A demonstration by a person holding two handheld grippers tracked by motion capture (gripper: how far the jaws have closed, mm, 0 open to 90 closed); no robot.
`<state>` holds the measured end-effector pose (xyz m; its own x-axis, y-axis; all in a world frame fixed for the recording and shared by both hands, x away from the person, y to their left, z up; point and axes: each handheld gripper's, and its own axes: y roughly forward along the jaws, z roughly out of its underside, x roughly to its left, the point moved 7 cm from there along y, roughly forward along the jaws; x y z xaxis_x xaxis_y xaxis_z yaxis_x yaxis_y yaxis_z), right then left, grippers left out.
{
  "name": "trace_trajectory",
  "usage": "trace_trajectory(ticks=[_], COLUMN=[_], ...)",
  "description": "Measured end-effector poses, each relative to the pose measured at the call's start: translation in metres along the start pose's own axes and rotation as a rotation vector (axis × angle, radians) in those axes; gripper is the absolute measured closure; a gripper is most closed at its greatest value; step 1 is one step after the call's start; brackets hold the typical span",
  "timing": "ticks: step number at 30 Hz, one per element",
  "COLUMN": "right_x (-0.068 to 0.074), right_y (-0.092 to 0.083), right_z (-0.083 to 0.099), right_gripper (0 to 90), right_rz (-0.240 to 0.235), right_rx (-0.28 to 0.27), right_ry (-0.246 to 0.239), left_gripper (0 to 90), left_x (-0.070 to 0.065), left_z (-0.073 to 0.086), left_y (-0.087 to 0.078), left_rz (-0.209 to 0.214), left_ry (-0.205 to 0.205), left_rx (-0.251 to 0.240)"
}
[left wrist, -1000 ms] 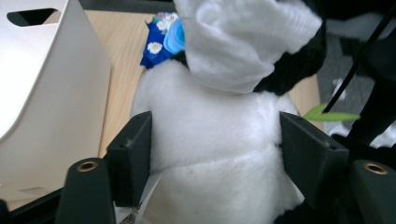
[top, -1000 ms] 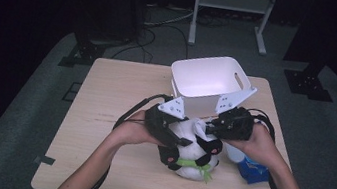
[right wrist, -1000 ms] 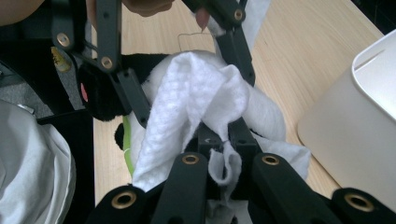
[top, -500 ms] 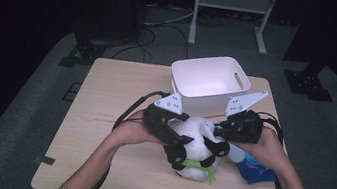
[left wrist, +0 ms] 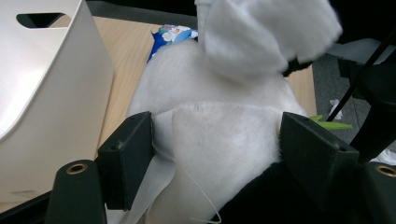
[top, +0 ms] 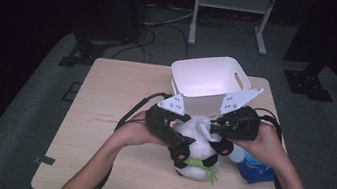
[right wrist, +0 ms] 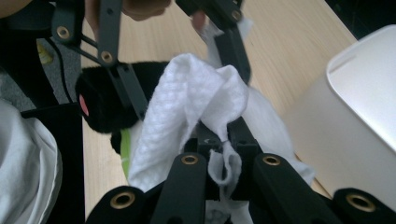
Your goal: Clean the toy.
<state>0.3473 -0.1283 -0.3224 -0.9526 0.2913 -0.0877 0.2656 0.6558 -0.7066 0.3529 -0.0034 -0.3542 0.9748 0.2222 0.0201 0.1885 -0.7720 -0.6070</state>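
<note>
A white and black plush toy [top: 200,157] with a green ribbon lies on the wooden table [top: 115,96], just in front of the white bin. My left gripper [top: 182,149] comes from the left and is shut on the toy's white body [left wrist: 219,135], one pad on each side. My right gripper [top: 215,131] comes from the right, shut on a crumpled white wipe [right wrist: 187,93]. The wipe [top: 197,126] rests against the top of the toy. In the left gripper view the wipe [left wrist: 261,32] hangs over the toy.
A white plastic bin [top: 201,97] with handle slots stands just behind the toy, close to both grippers. A blue packet [top: 254,168] lies on the table under my right wrist. Bare table top stretches to the left. Cables trail from both grippers.
My right gripper has shifted a little with the wipe against the toy. The left gripper and the toy have stayed where they were.
</note>
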Motion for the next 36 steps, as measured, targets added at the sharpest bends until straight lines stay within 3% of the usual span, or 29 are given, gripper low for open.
trace_trajectory(ticks=[5,11,20,30,36], right_x=[0.004,0.002,-0.003,-0.006,-0.006], right_y=[0.010,0.015,0.002,-0.004,-0.010], right_z=[-0.011,-0.004,0.012,0.024,0.017], right_gripper=[85.5,85.5,85.5,85.5,84.8], right_rz=[-0.023,-0.014,-0.011,-0.014,0.018], right_rx=[-0.005,0.020,-0.013,-0.018,0.007], right_ry=[-0.019,-0.024,0.020,0.054,0.024], left_gripper=[25.5,25.4,22.7,22.8,22.9], left_x=[0.001,0.001,-0.003,-0.010,-0.008], left_z=[0.000,-0.001,-0.009,-0.010,-0.011], left_y=[0.001,0.000,-0.007,-0.004,0.004], left_rz=[-0.005,-0.004,0.022,0.093,0.098], left_ry=[-0.002,-0.011,-0.024,-0.039,-0.050], left_rx=[0.004,-0.013,-0.067,-0.097,-0.099])
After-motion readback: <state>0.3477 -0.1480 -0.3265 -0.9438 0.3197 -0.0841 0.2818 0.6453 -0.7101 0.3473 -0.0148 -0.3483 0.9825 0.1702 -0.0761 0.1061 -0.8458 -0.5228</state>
